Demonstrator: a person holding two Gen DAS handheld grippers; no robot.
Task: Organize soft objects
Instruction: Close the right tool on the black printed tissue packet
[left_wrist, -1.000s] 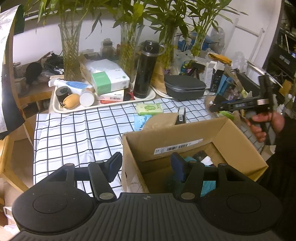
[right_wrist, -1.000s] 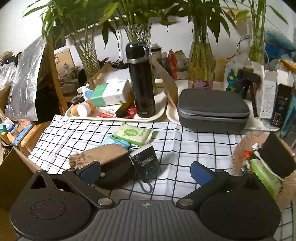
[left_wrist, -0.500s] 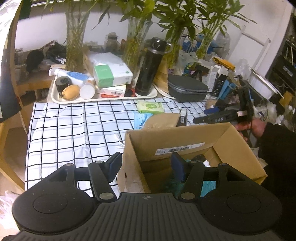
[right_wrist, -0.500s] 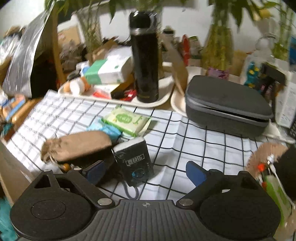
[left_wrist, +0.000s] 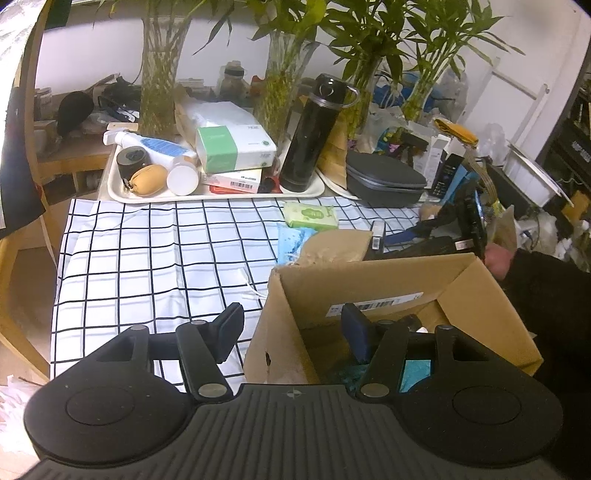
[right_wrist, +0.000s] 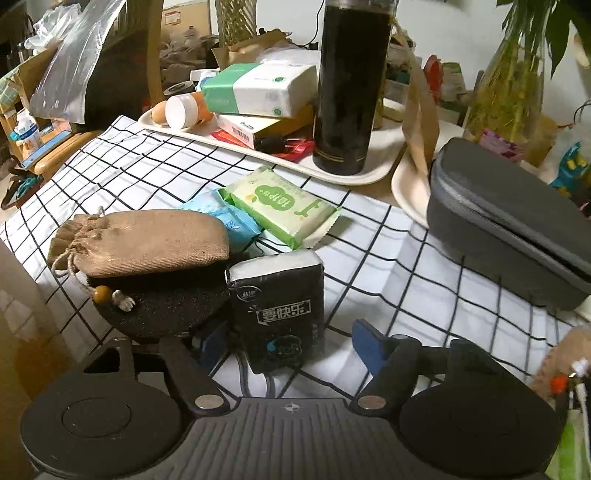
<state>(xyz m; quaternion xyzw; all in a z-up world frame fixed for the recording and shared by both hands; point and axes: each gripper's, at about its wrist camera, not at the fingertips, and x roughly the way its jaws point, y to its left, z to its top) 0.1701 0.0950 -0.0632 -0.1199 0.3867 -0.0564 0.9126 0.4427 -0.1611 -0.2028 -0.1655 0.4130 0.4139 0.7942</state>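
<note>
In the right wrist view my right gripper (right_wrist: 291, 341) is open, its jaws on either side of a black tissue pack (right_wrist: 279, 301) standing on the checked cloth. Left of it a tan drawstring pouch (right_wrist: 144, 242) lies on a round black pad (right_wrist: 166, 302). A green wipes pack (right_wrist: 280, 203) and a blue packet (right_wrist: 225, 218) lie behind. In the left wrist view my left gripper (left_wrist: 295, 328) is open and empty over the near left corner of an open cardboard box (left_wrist: 388, 288) holding teal soft items (left_wrist: 417, 371). The right gripper (left_wrist: 436, 236) shows behind the box.
A white tray (left_wrist: 218, 194) holds a black flask (left_wrist: 314, 136), a tissue box (left_wrist: 234, 147) and bottles. A grey zip case (right_wrist: 509, 225) sits at the right. Vases with bamboo stand at the back. The table's left edge (left_wrist: 59, 266) drops off to the floor.
My right gripper has moved forward and down, so the black tissue pack now stands between its jaws. My left gripper has risen a little and stays open by the box.
</note>
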